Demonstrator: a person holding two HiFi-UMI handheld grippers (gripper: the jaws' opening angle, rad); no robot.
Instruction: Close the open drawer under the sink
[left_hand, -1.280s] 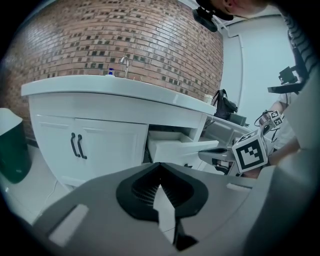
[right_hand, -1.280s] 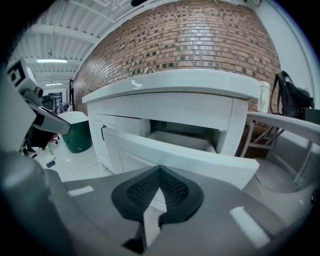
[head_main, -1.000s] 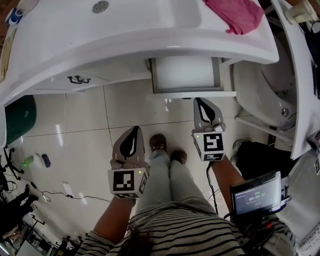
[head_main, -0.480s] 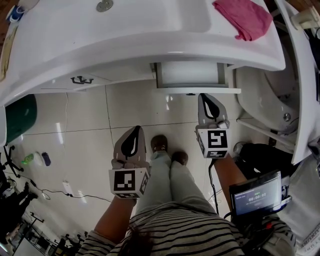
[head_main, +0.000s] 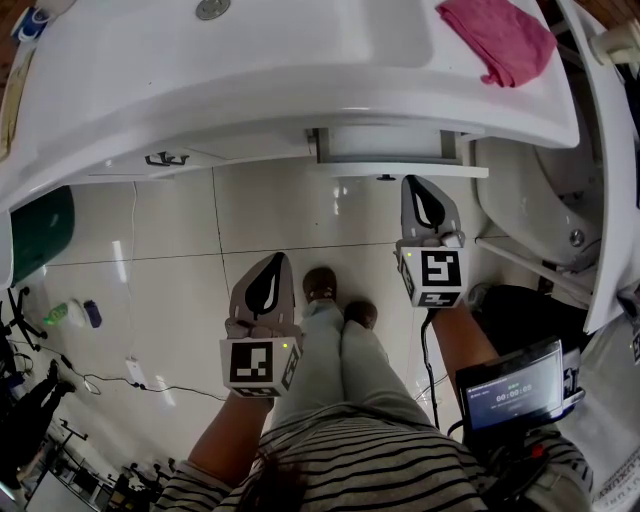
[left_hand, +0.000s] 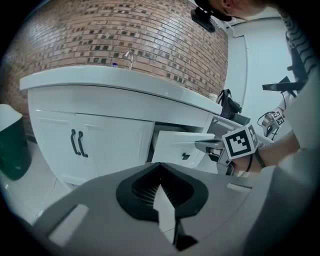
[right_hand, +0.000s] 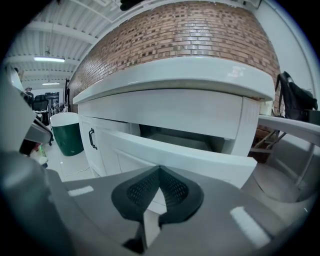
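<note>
The white drawer (head_main: 395, 146) under the sink counter (head_main: 250, 70) stands partly open, its front panel (head_main: 400, 170) sticking out a short way. My right gripper (head_main: 422, 186) is shut and empty, its tip against the drawer front beside the small dark knob (head_main: 386, 178). In the right gripper view the drawer front (right_hand: 190, 160) fills the space just past the closed jaws (right_hand: 159, 170). My left gripper (head_main: 271, 263) is shut and empty, held low over the floor tiles, apart from the cabinet. From the left gripper view the drawer (left_hand: 182, 145) and the right gripper (left_hand: 210, 144) show ahead of my left gripper (left_hand: 160, 167).
Cabinet doors with black handles (head_main: 160, 159) are left of the drawer. A green bin (head_main: 35, 235) stands at far left. A pink cloth (head_main: 500, 40) lies on the counter. A white fixture (head_main: 530, 190) is close on the right. The person's shoes (head_main: 330, 295) stand between the grippers.
The right gripper has moved forward toward the cabinet and the drawer has slid further in under the counter. The left gripper has barely moved.
</note>
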